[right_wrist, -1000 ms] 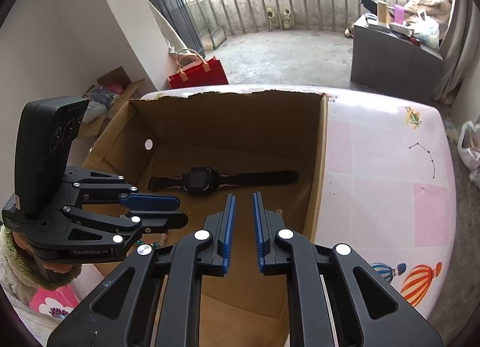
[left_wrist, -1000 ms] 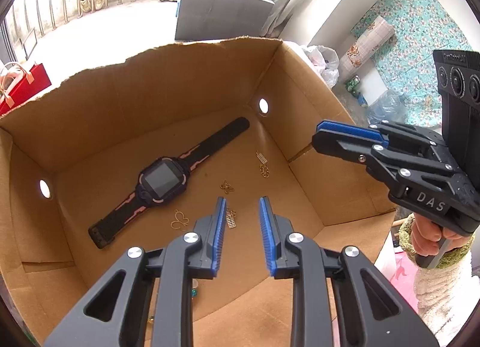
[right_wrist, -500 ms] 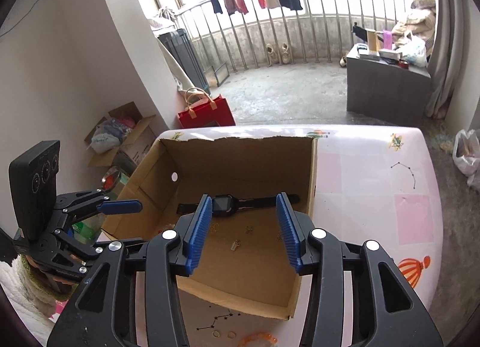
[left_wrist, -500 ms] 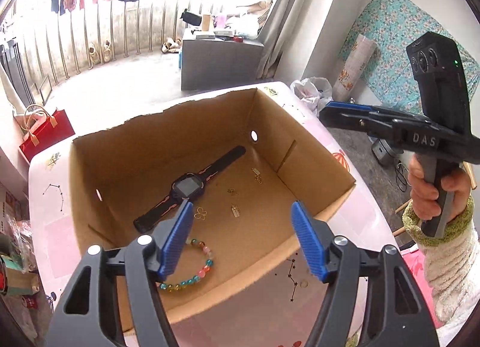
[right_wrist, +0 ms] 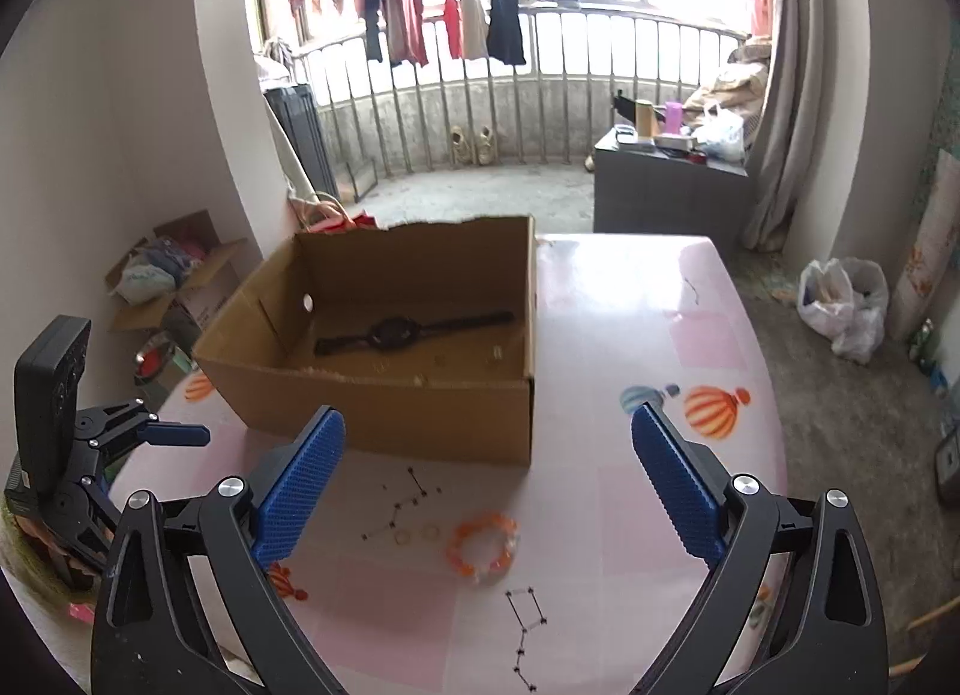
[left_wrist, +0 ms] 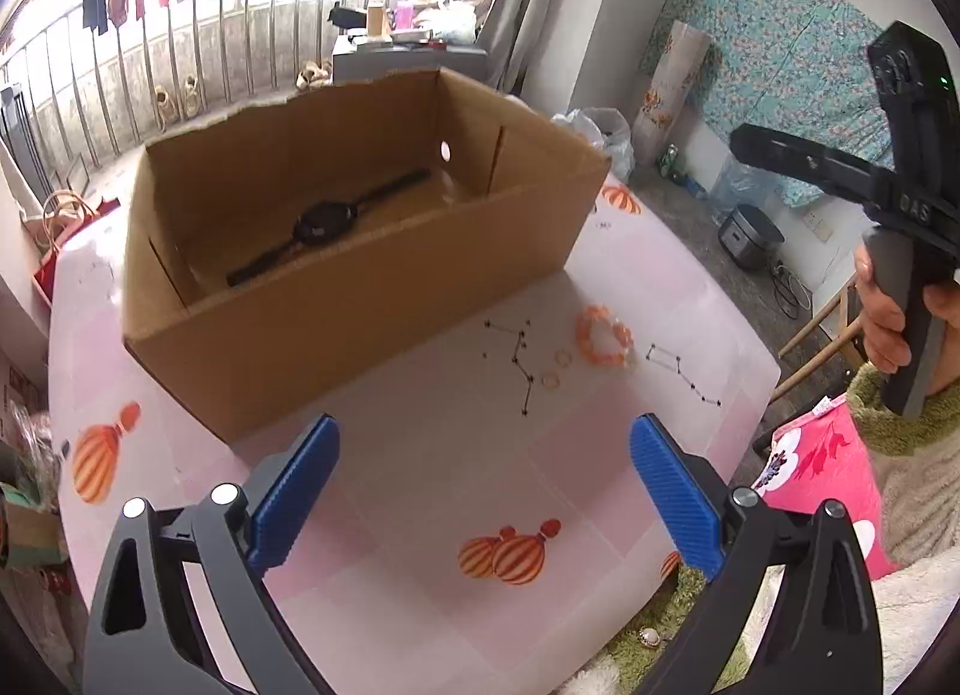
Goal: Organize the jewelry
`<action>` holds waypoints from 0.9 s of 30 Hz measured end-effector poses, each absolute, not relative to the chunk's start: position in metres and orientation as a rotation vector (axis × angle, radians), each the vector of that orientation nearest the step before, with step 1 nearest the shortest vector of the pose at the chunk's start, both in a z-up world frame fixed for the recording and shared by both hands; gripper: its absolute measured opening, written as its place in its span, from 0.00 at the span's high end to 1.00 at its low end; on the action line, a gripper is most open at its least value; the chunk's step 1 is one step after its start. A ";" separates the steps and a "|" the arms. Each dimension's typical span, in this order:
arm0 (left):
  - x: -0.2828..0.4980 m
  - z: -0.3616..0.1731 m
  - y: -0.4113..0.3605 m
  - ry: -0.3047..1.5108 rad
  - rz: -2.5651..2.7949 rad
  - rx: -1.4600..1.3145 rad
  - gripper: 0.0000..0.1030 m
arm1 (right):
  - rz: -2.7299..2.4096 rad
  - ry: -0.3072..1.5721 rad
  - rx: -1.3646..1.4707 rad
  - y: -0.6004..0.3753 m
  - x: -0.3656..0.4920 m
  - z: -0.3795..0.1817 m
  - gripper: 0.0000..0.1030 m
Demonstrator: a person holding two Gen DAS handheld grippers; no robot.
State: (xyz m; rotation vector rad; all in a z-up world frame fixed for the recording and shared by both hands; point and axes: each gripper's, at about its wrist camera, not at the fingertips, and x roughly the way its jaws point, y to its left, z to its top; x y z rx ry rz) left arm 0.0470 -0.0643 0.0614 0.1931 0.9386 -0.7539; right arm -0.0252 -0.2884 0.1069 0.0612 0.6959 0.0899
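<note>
An open cardboard box (left_wrist: 384, 323) (right_wrist: 420, 419) stands on the pink table and holds a black watch (left_wrist: 324, 224) (right_wrist: 393, 332) and small gold pieces (right_wrist: 441, 360). An orange bead bracelet (left_wrist: 603, 335) (right_wrist: 483, 542) and two gold rings (left_wrist: 555, 369) (right_wrist: 417, 533) lie on the table in front of the box. My left gripper (left_wrist: 483, 491) is open and empty, held above the table short of the box. My right gripper (right_wrist: 486, 485) is open and empty, above the bracelet and rings.
The table (left_wrist: 420, 491) has a pink cloth with balloon and constellation prints. Its right edge drops to a floor with a white bag (right_wrist: 840, 305). A dark cabinet (right_wrist: 666, 185) stands behind the table, and a cardboard box with clutter (right_wrist: 174, 281) sits on the floor at left.
Both grippers have pulled back and up out of the box and opened wide. The bracelet and rings on the table in front of the box have come into view.
</note>
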 end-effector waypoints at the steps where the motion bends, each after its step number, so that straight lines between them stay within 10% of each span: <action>1: 0.047 0.051 -0.066 0.955 -0.735 0.194 0.07 | 0.071 0.733 0.060 -0.287 -0.029 0.094 0.10; 11: 0.057 -0.017 -0.095 1.052 -0.558 0.361 0.07 | -0.073 1.058 0.101 -0.270 -0.039 -0.024 0.10; 27: 0.048 -0.025 -0.087 0.986 -0.513 0.315 0.05 | -0.090 1.031 0.068 -0.275 -0.040 -0.047 0.08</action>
